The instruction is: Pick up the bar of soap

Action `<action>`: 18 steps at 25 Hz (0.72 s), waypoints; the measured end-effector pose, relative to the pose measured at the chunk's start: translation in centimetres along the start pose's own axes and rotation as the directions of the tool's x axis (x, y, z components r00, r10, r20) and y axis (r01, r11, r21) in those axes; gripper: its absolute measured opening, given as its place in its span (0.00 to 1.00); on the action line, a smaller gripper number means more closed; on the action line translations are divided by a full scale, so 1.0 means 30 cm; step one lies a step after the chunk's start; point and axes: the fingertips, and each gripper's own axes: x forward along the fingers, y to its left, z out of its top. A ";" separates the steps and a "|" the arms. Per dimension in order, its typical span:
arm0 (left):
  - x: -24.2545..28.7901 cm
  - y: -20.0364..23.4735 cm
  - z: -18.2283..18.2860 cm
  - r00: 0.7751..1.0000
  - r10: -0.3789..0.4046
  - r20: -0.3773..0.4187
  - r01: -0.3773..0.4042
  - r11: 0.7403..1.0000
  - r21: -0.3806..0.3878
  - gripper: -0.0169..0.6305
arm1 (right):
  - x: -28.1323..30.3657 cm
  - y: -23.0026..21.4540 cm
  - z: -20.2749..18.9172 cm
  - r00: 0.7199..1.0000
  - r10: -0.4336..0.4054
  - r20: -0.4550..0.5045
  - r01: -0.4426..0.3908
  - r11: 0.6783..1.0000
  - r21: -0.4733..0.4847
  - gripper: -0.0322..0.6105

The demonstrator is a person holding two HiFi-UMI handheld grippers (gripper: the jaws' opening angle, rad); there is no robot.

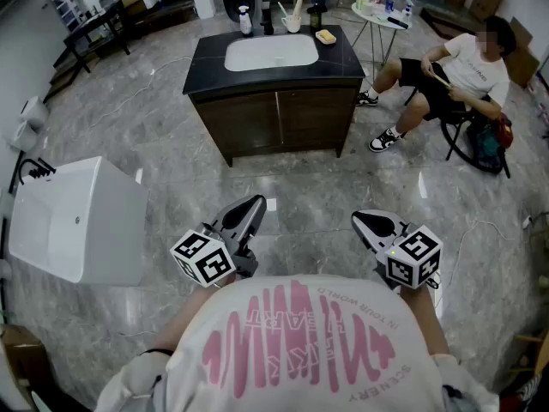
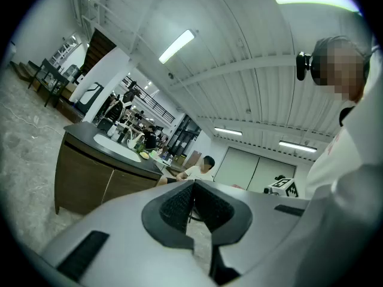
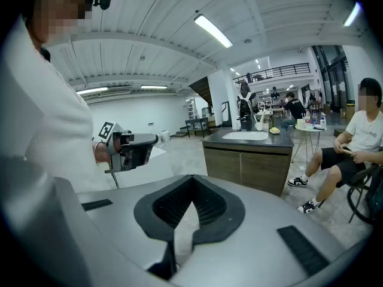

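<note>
The yellow bar of soap (image 1: 325,35) lies in a small dish at the back right corner of the dark vanity top (image 1: 343,58), right of the white sink basin (image 1: 270,52). It also shows, far off, as a small soap (image 2: 144,155) in the left gripper view and a small soap (image 3: 274,130) in the right gripper view. Both grippers are held close to my chest, well short of the vanity. My left gripper (image 1: 254,203) is shut and empty, and my right gripper (image 1: 361,221) is shut and empty too.
A white bathtub (image 1: 77,217) stands at the left. A person (image 1: 455,71) sits on a chair to the right of the vanity, legs stretched toward it. A small round table (image 1: 382,15) stands behind. A bottle (image 1: 245,20) and a cup (image 1: 292,22) sit on the counter.
</note>
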 end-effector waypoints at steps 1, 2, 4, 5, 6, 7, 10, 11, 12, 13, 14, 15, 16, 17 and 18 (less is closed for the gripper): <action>-0.004 0.001 0.005 1.000 -0.001 0.001 0.001 1.000 -0.001 0.04 | 0.003 0.003 0.002 1.000 -0.001 -0.002 0.001 1.000 -0.002 0.07; -0.008 0.002 0.008 1.000 -0.002 0.001 0.002 1.000 -0.001 0.04 | 0.005 0.006 0.003 1.000 -0.003 -0.005 0.003 1.000 -0.004 0.07; -0.016 0.004 0.012 1.000 -0.003 0.001 0.003 1.000 -0.003 0.04 | 0.006 0.011 0.004 1.000 -0.007 -0.007 0.007 1.000 0.000 0.07; -0.020 0.006 0.012 1.000 -0.003 0.001 0.003 1.000 -0.004 0.04 | 0.007 0.012 0.004 1.000 -0.009 -0.003 0.009 1.000 0.007 0.07; -0.024 0.009 0.011 1.000 -0.003 0.001 0.003 1.000 -0.006 0.04 | 0.008 0.012 0.006 1.000 -0.010 0.005 0.010 1.000 0.019 0.07; -0.030 0.013 0.010 1.000 -0.002 0.000 0.002 1.000 -0.007 0.04 | 0.010 0.012 0.009 1.000 -0.010 0.017 0.010 0.999 0.035 0.07; -0.048 0.026 0.010 1.000 -0.006 -0.001 0.006 1.000 -0.010 0.04 | 0.019 0.012 0.027 0.998 -0.015 0.060 0.011 0.997 0.083 0.07; -0.055 0.031 0.010 1.000 -0.008 0.000 0.008 1.000 -0.010 0.04 | 0.023 0.013 0.033 0.997 -0.017 0.072 0.010 0.995 0.096 0.07; -0.063 0.036 0.013 1.000 -0.010 0.001 0.010 1.000 -0.009 0.04 | 0.026 0.013 0.039 0.996 -0.018 0.085 0.009 0.994 0.108 0.07; -0.072 0.042 0.016 1.000 -0.010 0.003 0.010 1.000 -0.009 0.04 | 0.030 0.015 0.045 0.995 -0.022 0.097 0.010 0.993 0.120 0.07; -0.083 0.048 0.022 1.000 -0.010 0.005 0.010 1.000 -0.008 0.04 | 0.034 0.017 0.052 0.994 -0.026 0.108 0.012 0.991 0.134 0.07; -0.096 0.054 0.029 1.000 -0.009 0.007 0.009 1.000 -0.007 0.04 | 0.038 0.023 0.059 0.992 -0.032 0.119 0.014 0.989 0.148 0.07; -0.110 0.060 0.035 1.000 -0.010 0.010 0.010 1.000 -0.005 0.04 | 0.042 0.031 0.064 0.991 -0.037 0.126 0.016 0.986 0.163 0.07; -0.125 0.064 0.040 1.000 -0.011 0.012 0.011 1.000 -0.003 0.04 | 0.046 0.040 0.065 0.991 -0.042 0.129 0.019 0.984 0.178 0.07; -0.137 0.069 0.040 1.000 -0.013 0.015 0.013 1.000 -0.001 0.04 | 0.051 0.050 0.059 0.991 -0.047 0.127 0.022 0.982 0.190 0.07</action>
